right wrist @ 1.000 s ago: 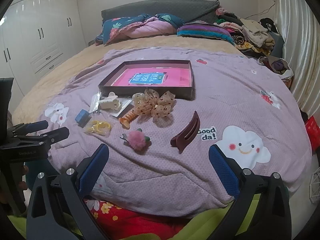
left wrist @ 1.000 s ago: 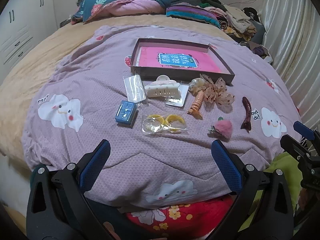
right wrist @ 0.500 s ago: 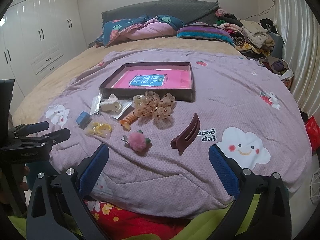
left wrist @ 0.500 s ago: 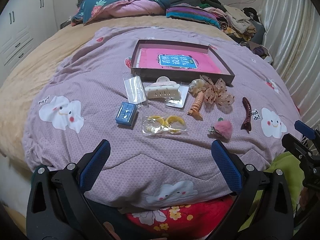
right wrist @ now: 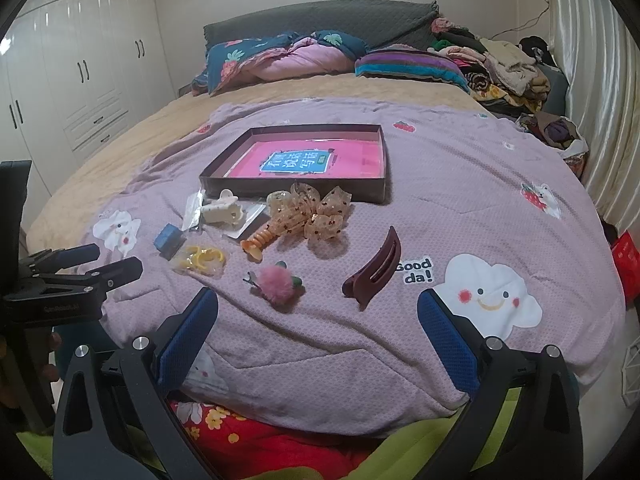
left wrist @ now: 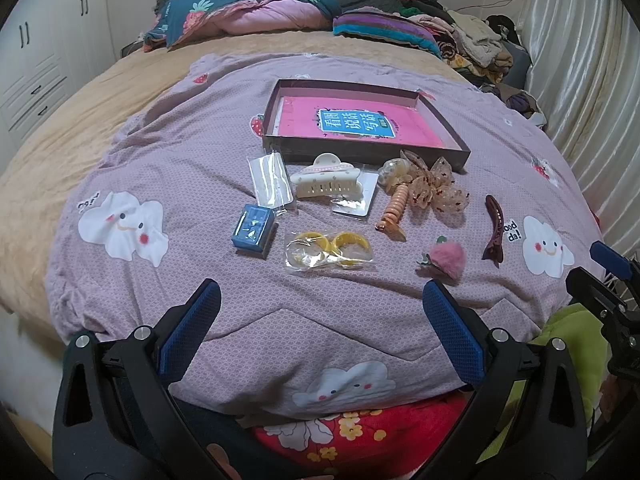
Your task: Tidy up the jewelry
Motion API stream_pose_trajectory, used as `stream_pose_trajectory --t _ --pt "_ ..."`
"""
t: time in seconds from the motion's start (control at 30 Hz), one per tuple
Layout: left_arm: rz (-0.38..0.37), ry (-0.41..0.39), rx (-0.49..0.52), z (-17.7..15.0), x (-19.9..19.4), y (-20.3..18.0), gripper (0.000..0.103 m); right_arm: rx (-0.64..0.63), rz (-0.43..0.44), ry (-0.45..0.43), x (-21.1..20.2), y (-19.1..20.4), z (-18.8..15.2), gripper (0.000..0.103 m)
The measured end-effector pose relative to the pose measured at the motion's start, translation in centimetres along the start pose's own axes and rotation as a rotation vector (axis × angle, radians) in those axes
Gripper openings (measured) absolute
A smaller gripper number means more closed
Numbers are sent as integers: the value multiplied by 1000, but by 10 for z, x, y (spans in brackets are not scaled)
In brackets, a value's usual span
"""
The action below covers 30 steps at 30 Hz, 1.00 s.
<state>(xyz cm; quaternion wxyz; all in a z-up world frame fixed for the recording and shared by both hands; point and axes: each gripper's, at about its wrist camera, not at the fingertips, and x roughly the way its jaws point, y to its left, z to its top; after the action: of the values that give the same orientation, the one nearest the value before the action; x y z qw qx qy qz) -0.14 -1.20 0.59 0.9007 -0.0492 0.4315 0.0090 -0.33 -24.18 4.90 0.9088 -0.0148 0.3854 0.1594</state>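
A shallow brown box [left wrist: 280, 150] with a pink card inside lies on the purple blanket; it also shows in the right wrist view [right wrist: 296, 190]. In front of it lie a cream claw clip [left wrist: 326, 182], a beige dotted bow [left wrist: 434, 188], an orange spiral clip [left wrist: 394, 212], a small blue box [left wrist: 253, 229], yellow hoops in a clear bag [left wrist: 330, 250], a pink pompom clip [left wrist: 444, 260] and a dark red claw clip [right wrist: 374, 270]. My left gripper [left wrist: 320, 328] is open and empty near the blanket's front edge. My right gripper [right wrist: 318, 332] is open and empty, near the dark red clip.
A clear sachet [left wrist: 270, 180] lies left of the cream clip. Pillows and folded bedding [left wrist: 248, 12] sit at the headboard, a clothes pile [left wrist: 472, 44] at the far right. White wardrobes [right wrist: 80, 68] stand left, a curtain [right wrist: 592, 80] right.
Both grippers have edged slightly forward toward the items. Nothing on the bed has moved.
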Motion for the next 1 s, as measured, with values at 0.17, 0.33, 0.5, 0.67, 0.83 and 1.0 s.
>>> stream_pose_trajectory --t 0.17,0.33,0.5,0.67,0.83,1.0 --pt "0 -1 0 0 0 0 95 0 1 -3 0 1 1 99" --pt "0 -1 0 0 0 0 95 -1 6 -8 -2 1 3 99" --pt "1 -2 0 1 0 0 95 -2 11 -14 -5 -1 4 99" --pt "11 -7 -10 9 -2 9 95 -9 13 -14 -4 -1 6 99" --pt "27 -4 -40 12 1 22 95 -29 23 -11 0 3 14 99" --pt "54 -3 -70 14 5 37 95 -47 49 0 9 9 24 99"
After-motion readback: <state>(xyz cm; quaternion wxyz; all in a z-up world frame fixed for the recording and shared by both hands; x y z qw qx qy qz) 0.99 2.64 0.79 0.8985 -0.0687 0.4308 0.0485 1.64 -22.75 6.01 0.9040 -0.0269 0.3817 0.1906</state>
